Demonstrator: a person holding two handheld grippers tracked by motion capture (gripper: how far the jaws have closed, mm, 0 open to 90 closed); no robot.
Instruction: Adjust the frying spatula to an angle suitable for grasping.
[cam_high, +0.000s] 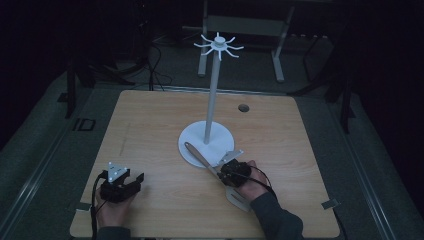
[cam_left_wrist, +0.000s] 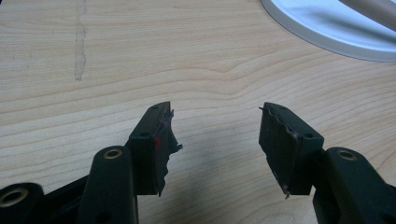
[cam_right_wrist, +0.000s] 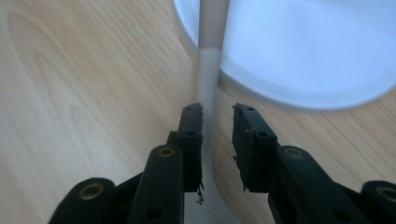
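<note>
Lying flat on the wooden table (cam_high: 150, 130), the spatula (cam_high: 210, 167) is the thing we have in hand here. Its handle end rests on the white round base (cam_high: 192, 140) of the stand, and its wide slotted blade lies nearer the person, by the right wrist. In the right gripper view we see the pale handle (cam_right_wrist: 209, 70) running straight up between the two black jaws and onto the white base (cam_right_wrist: 303, 56).

Around that handle we find the right gripper (cam_high: 231, 170), held in the person's right hand (cam_high: 252, 182). Its jaws stand a little apart, one on each side of the handle. The left jaw lies close against it, while a clear gap shows beside the right one, so we read this claw as released, not clenched on the spatula.

From the base rises a thin white pole (cam_high: 212, 95), topped by a ring of short hooks (cam_high: 218, 46).

Well apart, at the near left of the table, we see the left gripper (cam_high: 131, 176) in the person's left hand (cam_high: 114, 210). Its own view shows the jaws spread wide over bare wood, nothing between them, with the edge of the base (cam_left_wrist: 327, 32) in the far corner.
</note>
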